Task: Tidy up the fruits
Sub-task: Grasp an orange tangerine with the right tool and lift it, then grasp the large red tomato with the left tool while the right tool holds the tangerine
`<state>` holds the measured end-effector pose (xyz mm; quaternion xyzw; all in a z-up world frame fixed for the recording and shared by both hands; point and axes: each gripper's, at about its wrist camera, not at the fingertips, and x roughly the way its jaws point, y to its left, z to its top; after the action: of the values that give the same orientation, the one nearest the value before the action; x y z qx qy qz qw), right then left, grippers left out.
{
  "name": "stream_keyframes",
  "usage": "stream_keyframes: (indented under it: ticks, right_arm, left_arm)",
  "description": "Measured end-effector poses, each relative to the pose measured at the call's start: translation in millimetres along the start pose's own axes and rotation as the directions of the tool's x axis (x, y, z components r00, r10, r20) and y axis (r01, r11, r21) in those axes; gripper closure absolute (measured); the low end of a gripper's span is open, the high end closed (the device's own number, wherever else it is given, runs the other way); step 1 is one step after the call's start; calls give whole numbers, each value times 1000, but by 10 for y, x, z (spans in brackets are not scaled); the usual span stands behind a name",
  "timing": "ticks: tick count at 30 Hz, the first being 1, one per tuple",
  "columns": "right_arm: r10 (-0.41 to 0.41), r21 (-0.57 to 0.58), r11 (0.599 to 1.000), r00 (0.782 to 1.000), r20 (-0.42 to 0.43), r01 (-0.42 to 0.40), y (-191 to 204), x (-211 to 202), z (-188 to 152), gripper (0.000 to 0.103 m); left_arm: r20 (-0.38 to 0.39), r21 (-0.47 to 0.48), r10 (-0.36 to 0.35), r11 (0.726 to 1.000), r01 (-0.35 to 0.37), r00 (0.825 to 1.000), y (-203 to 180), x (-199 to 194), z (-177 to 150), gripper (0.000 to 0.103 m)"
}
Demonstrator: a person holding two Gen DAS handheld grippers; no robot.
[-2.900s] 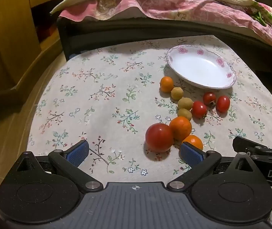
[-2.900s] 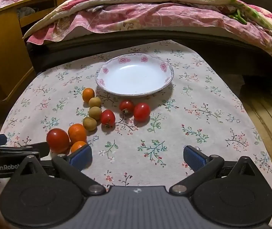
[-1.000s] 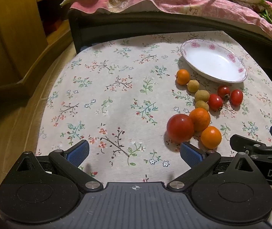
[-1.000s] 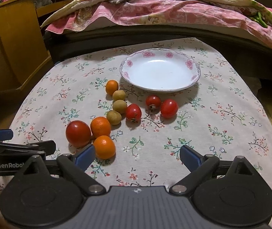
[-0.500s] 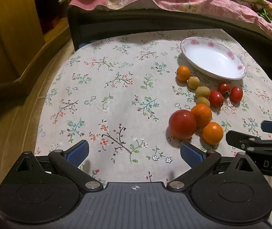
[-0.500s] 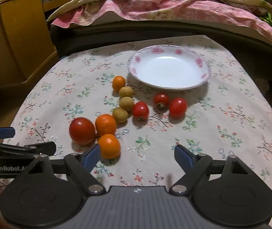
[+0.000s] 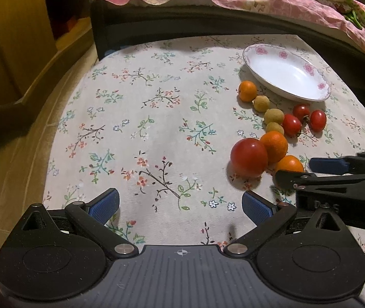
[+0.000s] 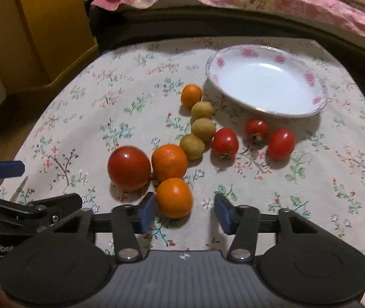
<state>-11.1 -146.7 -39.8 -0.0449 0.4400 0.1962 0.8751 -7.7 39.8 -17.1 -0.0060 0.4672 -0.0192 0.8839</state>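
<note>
The right gripper [image 8: 185, 211] stands part open around the nearest orange [image 8: 174, 197], left pad touching it (right pad apart); the white plate [image 8: 318, 102] sits beyond, empty. The left gripper [image 7: 180, 206] hovers wide open over bare tablecloth [image 7: 156, 128], holding nothing

The left hand-held gripper [image 7: 180, 204] gapes wide, the right hand-held gripper [image 8: 183, 211] narrower (both low, level).
</note>
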Motion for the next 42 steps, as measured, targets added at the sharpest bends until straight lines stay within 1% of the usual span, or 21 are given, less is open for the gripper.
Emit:
stream_keyframes:
  ticks: [1,3,5,6,14,27,33,36,39,42]
  right_arm:
    - [-3,-3,1000,1000,-15,3,3,29,-3,57]
    - [-9,-21,1000,1000,-11,8,27,26,-12,59]
    - [9,-15,1000,1000,-12,-9,19,17,-13,68]
    - [19,-9,1000,1000,-14,-19,12,13,-11,69]
    - [29,8,1000,999,-25,-28,-46,-50,-42,69]
    - [25,62,998,999,-20,-23,-291,-184,-95,69]
    - [26,89,996,1000,-18,-24,-404,-225,-113,69]
    - [31,100,995,999,-24,-28,-445,-231,-130,69]
    - [37,105,994,999,-30,-33,-479,-241,-149,69]
    - [42,112,993,998,-36,-38,-506,-246,-162,69]
  left_arm:
    - [1,5,6,1000,-6,1000,0,2,0,0]
    - [-1,8,7,1000,-7,1000,-4,5,-2,0]
    - [-4,13,10,1000,-10,1000,-12,13,-4,0]
    - [-7,14,9,1000,-9,1000,-11,14,-6,0]
    - [-10,17,-11,1000,11,1000,-56,29,-4,0]
    - [-19,92,-15,996,17,1000,-312,129,19,0]
    - [-1,114,-27,993,27,1000,-415,160,56,0]
    - [17,147,-41,988,38,999,-453,167,50,0]
    - [42,188,-23,982,15,999,-481,186,46,1]
    - [50,215,-12,977,1,999,-514,229,68,2]
